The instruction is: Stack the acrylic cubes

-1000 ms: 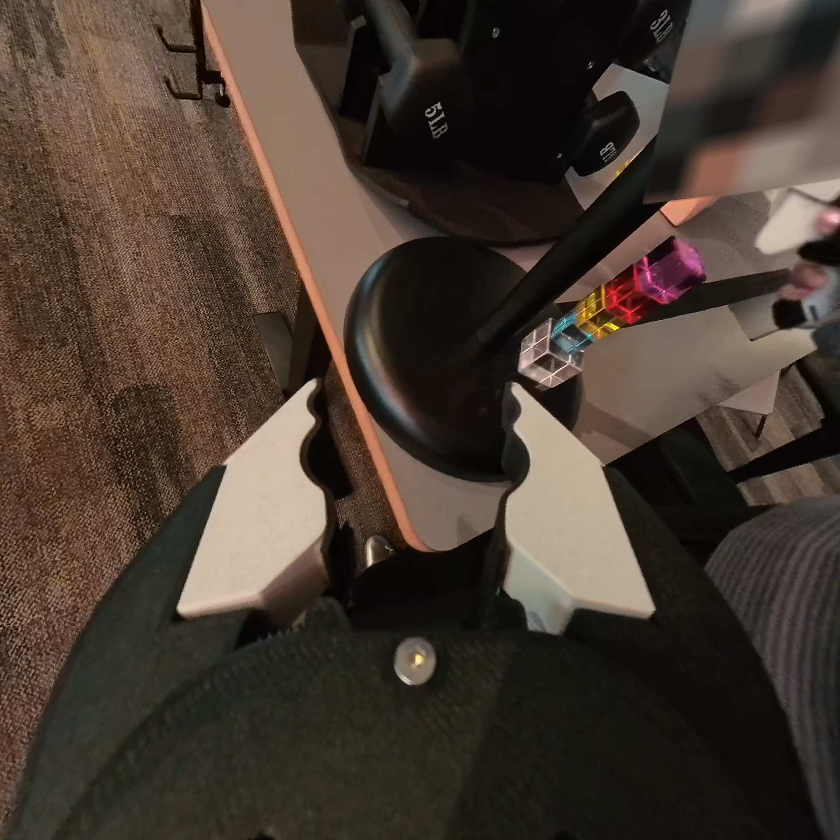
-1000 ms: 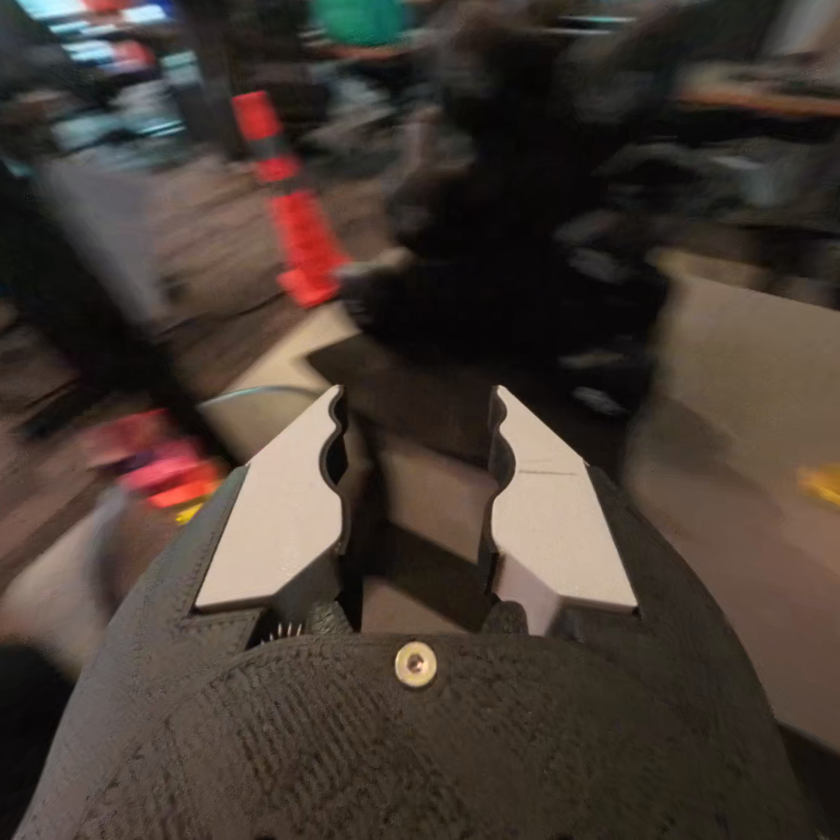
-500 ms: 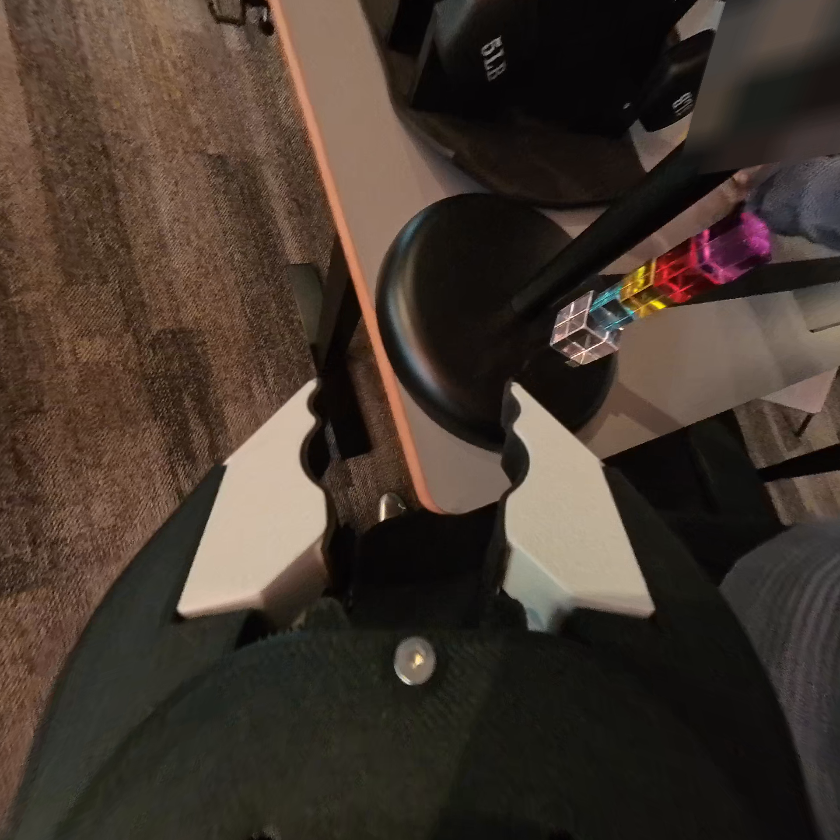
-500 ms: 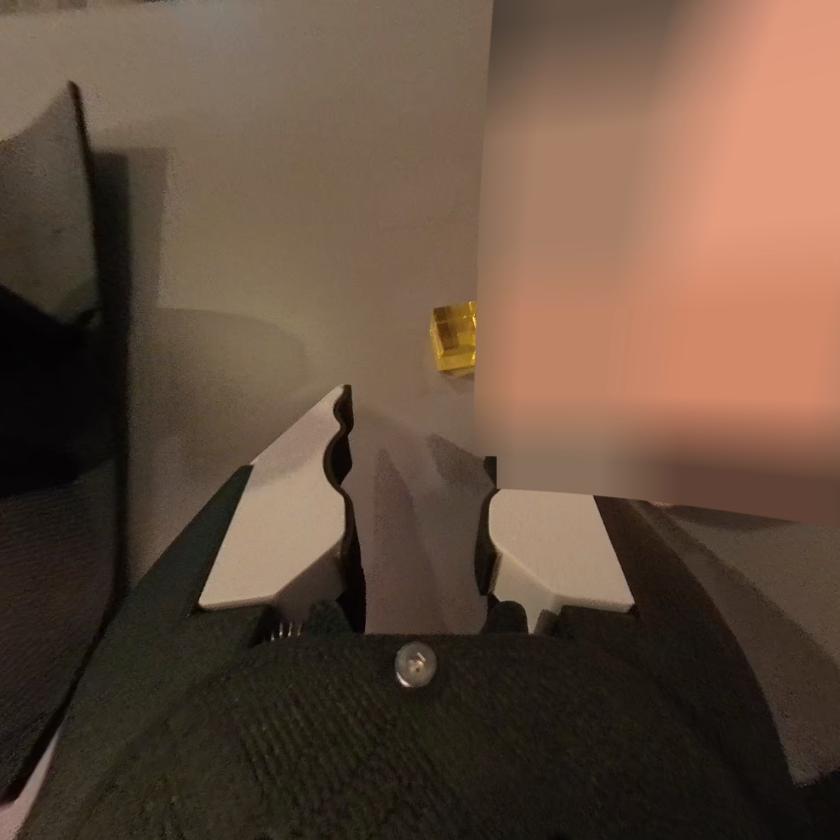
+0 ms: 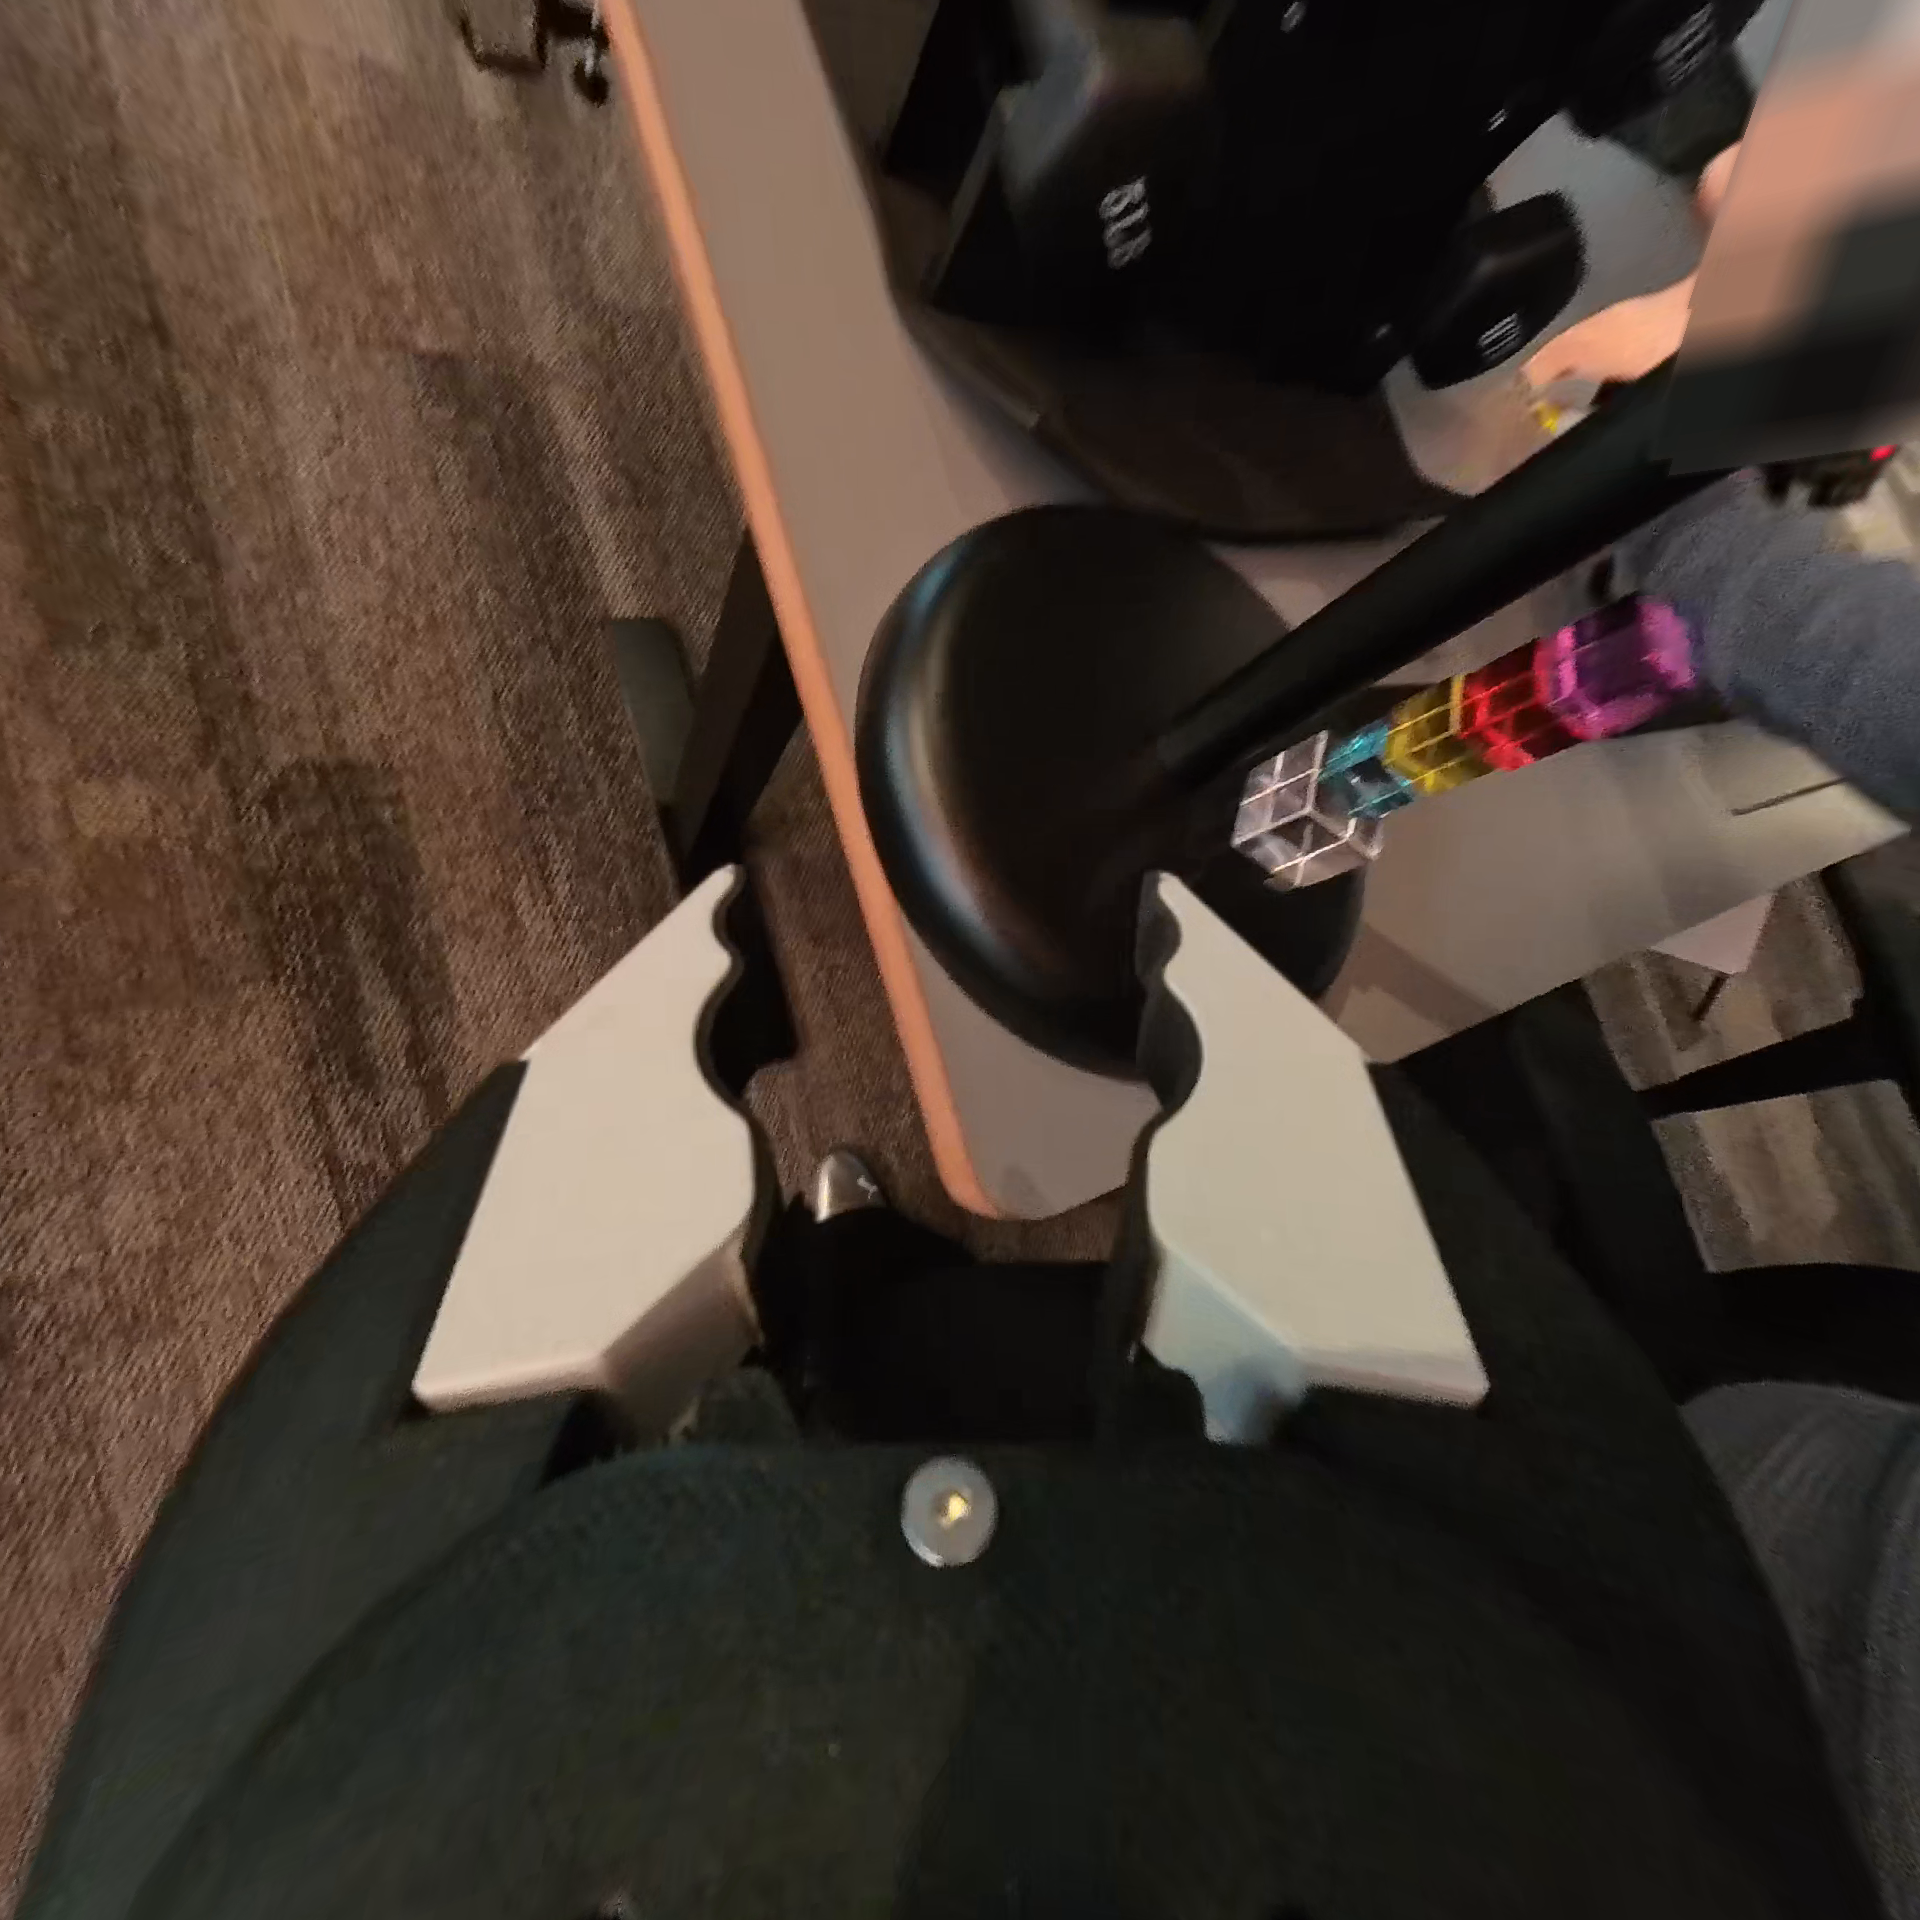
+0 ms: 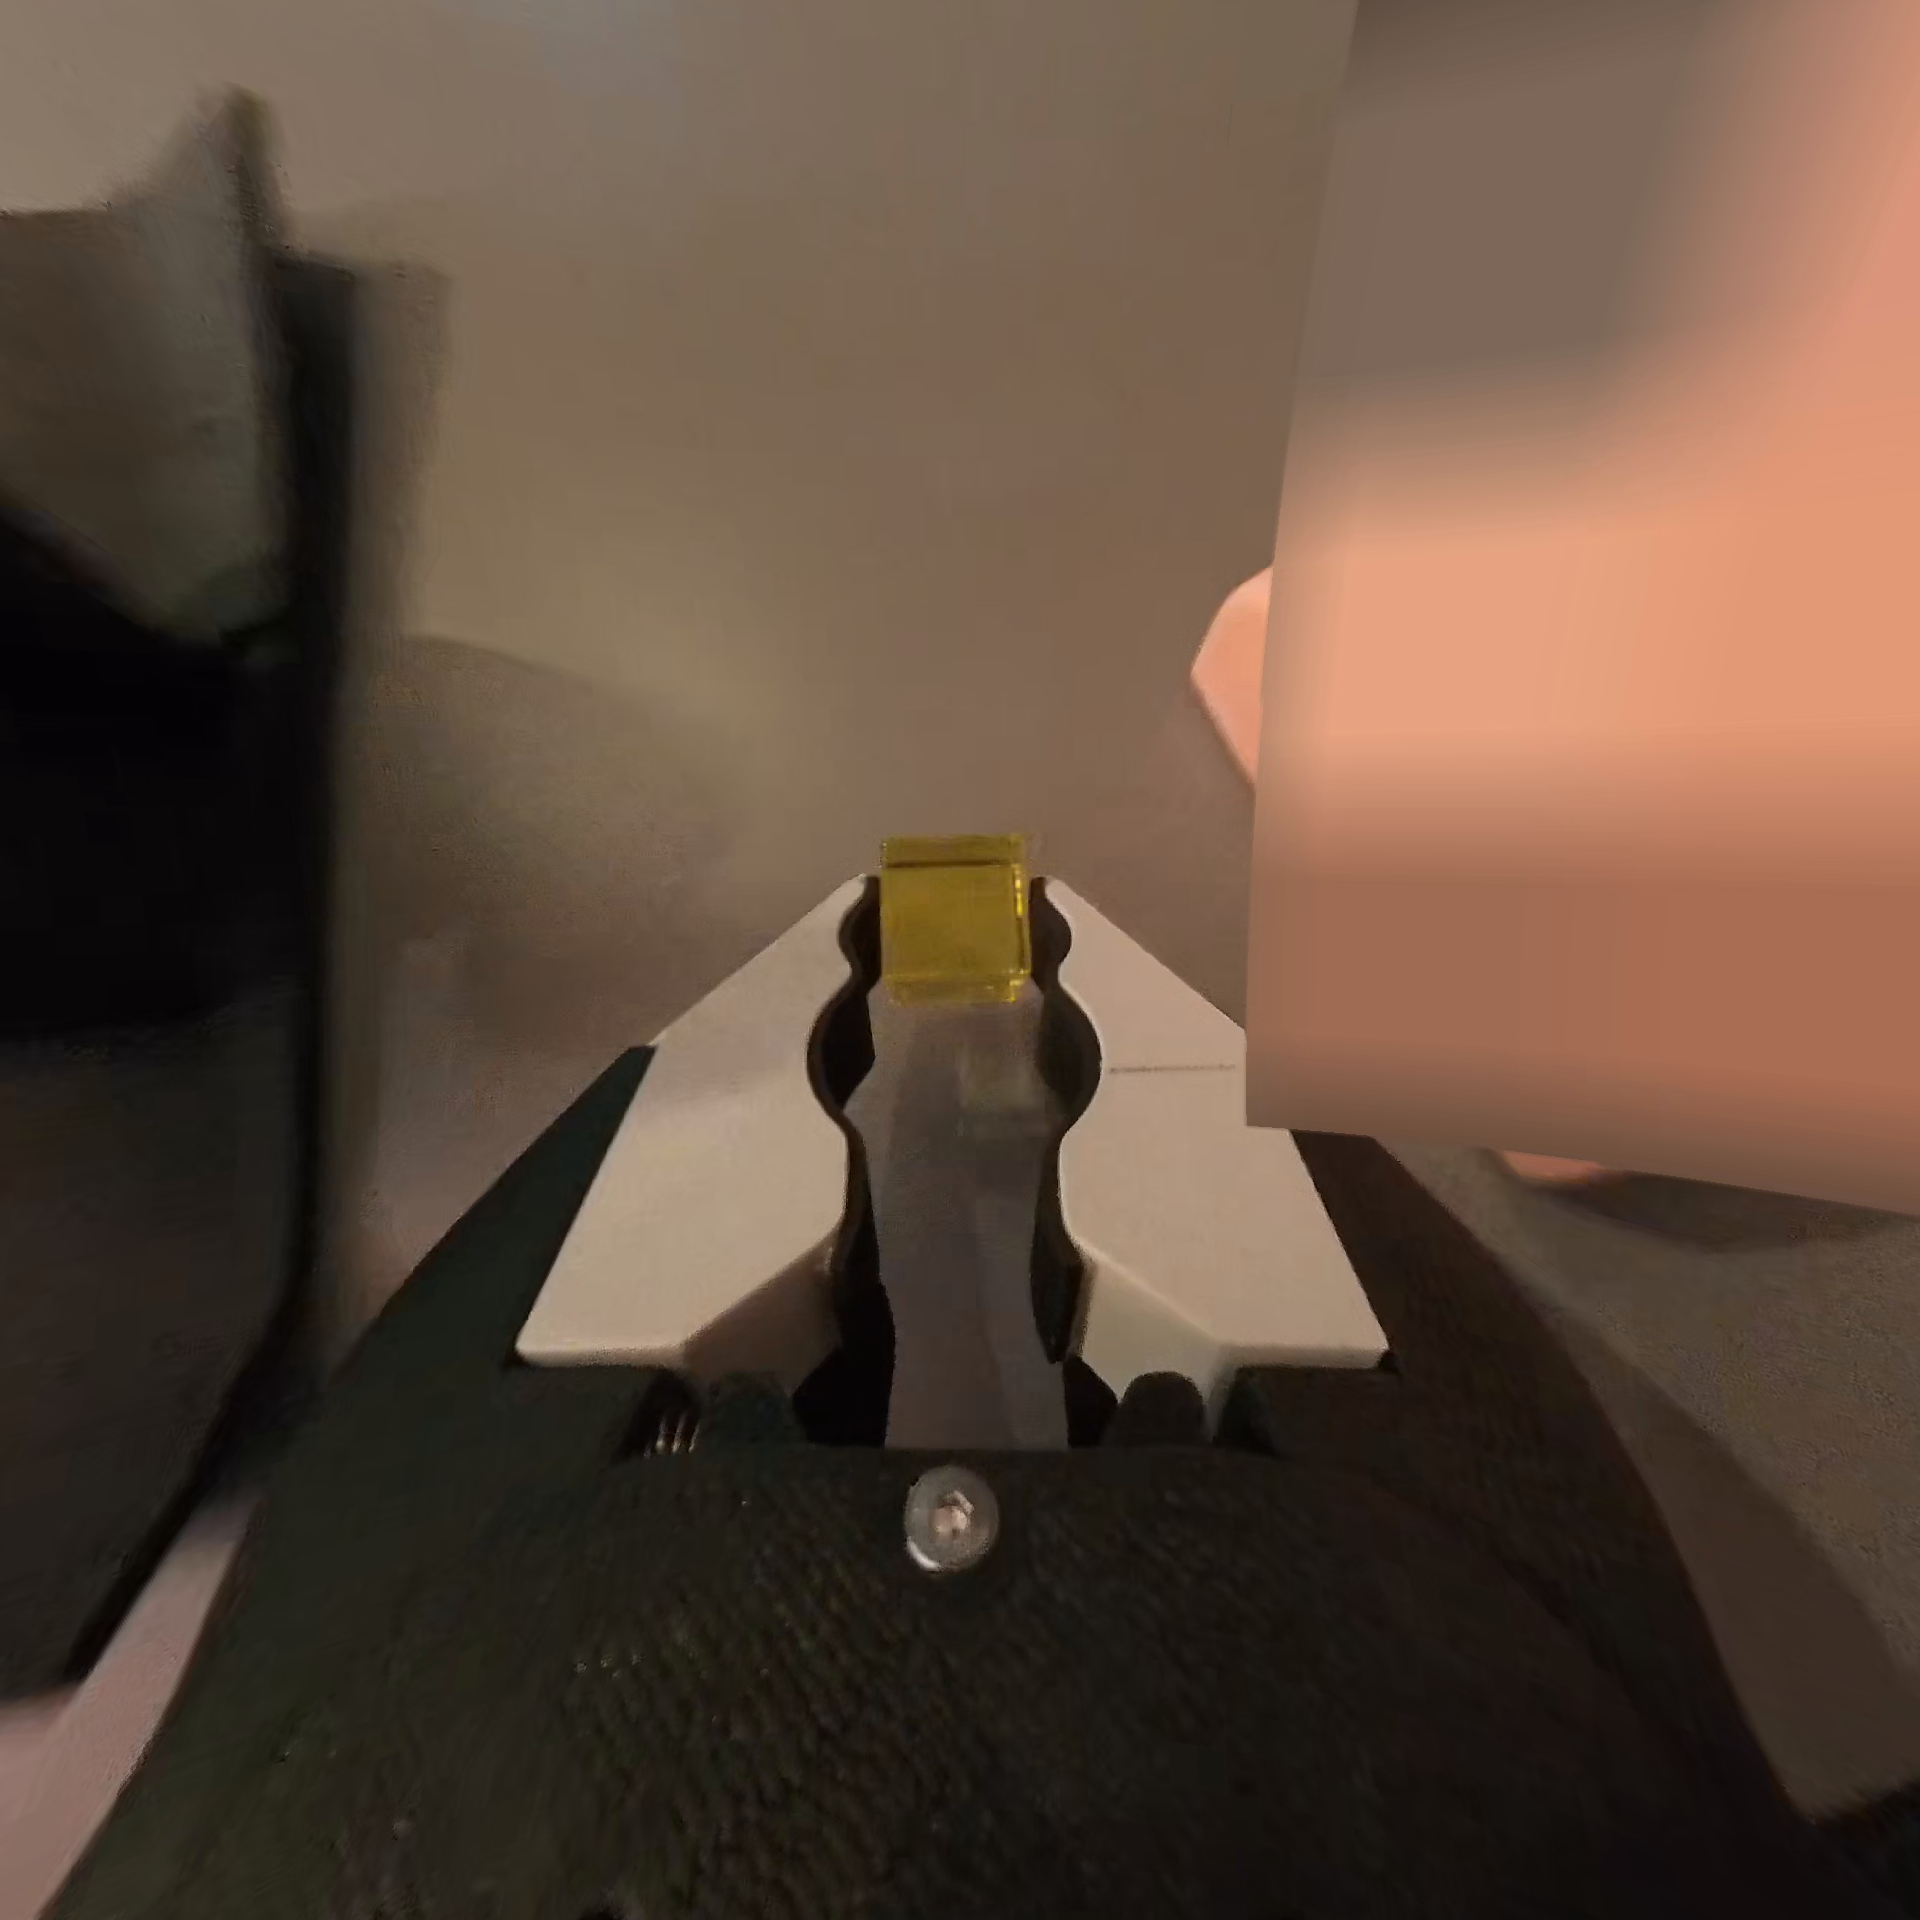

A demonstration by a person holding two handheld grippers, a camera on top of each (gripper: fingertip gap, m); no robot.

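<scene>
In the right wrist view my right gripper (image 6: 954, 883) is shut on a small clear yellow cube (image 6: 954, 925). It holds the cube at its fingertips, low over the grey table (image 6: 831, 416). In the left wrist view my left gripper (image 5: 945, 878) is open and empty above the table's near corner (image 5: 831, 312). The black round base (image 5: 1018, 748) of a stand lies just beyond its fingertips. A row of stuck-together clear, blue, yellow, red and purple cubes (image 5: 1455, 727) juts out to the right of the base.
A black pole (image 5: 1403, 592) rises slanting from the round base. A black rack of dumbbells (image 5: 1143, 208) stands farther back on the table. Brown carpet (image 5: 312, 520) lies to the left. A sleeve (image 5: 1818, 665) is at the right. A fingertip (image 6: 1231, 665) shows to the right of the yellow cube, and a dark object (image 6: 156, 831) at the left. The right gripper is farther from the black round base (image 5: 1018, 748), some 50 centimeters, than the left, some 20 centimeters.
My right gripper swung down to the table, moved up to the yellow cube and closed on it. My left gripper drifted a little and stayed open.
</scene>
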